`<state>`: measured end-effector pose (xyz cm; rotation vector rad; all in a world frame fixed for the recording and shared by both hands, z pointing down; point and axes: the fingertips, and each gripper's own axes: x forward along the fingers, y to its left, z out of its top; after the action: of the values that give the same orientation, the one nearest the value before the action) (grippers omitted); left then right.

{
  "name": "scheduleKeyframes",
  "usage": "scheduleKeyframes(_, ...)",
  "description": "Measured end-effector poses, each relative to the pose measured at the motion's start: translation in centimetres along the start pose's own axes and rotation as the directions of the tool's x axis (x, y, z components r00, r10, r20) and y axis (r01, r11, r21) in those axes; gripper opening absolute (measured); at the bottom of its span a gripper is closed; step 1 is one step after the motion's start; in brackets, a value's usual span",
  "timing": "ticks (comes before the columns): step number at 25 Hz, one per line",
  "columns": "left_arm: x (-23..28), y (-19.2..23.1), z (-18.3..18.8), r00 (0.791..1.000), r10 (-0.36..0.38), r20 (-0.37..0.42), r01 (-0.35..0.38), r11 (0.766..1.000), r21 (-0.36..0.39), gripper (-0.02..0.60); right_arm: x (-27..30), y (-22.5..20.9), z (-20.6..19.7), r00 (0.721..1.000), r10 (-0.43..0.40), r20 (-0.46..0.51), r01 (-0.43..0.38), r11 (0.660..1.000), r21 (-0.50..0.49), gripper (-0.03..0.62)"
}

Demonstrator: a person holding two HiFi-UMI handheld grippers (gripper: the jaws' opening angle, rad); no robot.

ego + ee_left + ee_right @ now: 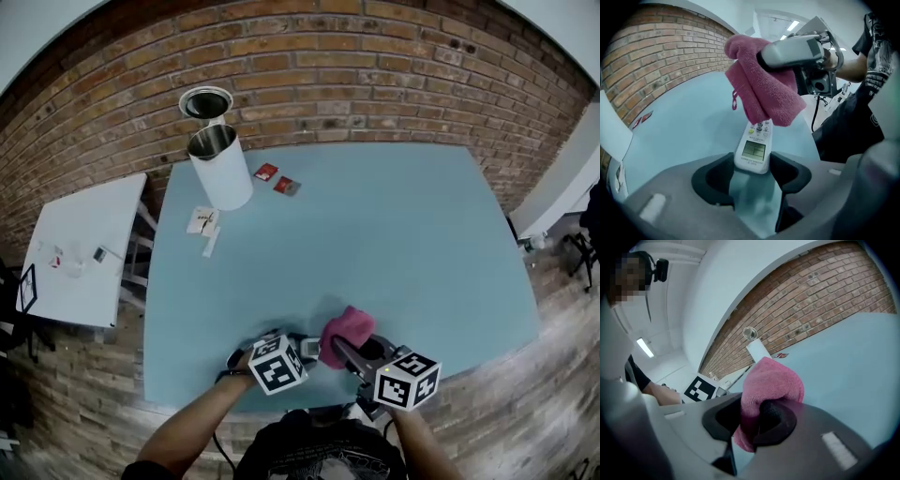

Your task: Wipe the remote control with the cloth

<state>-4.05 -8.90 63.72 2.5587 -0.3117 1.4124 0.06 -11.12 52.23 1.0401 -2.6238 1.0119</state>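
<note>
Pink cloth, clenched in my right gripper, drapes over the far end of the remote control, which my left gripper grasps by its near end to steady it for wiping.

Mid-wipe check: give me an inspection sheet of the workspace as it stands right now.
Surface: light blue table, set against the wall.
Job's things: remote control, display up, its far end under the pink cloth.
Clutter: white canister, red packets and paper slips, all at the table's far left corner.
Grippers: left gripper shut on the remote control; right gripper shut on the pink cloth.
Cables: black cable hanging below the right gripper.
Surroundings: brick wall; white side table at left.
</note>
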Motion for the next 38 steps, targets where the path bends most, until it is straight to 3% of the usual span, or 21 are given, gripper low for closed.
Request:
scheduleKeyframes(8,0.3,-0.4,-0.1,0.997,-0.036,-0.069,0.04,0.997,0.065,0.239,3.9,1.9,-0.9,0.999,0.016,-0.04,-0.014,0.999,0.044,0.064)
scheduleKeyframes(21,0.3,-0.4,-0.1,0.997,-0.037,-0.068,0.041,0.998,0.055,0.239,4.7,0.6,-1.8,0.997,-0.018,-0.071,0.021,0.999,0.042,0.063)
scheduleKeyframes(38,0.3,-0.3,-0.2,0.994,-0.038,-0.104,0.042,0.998,0.037,0.239,1.6,-2.1,-1.2,0.998,-0.032,-0.06,0.036,0.998,0.058,0.063)
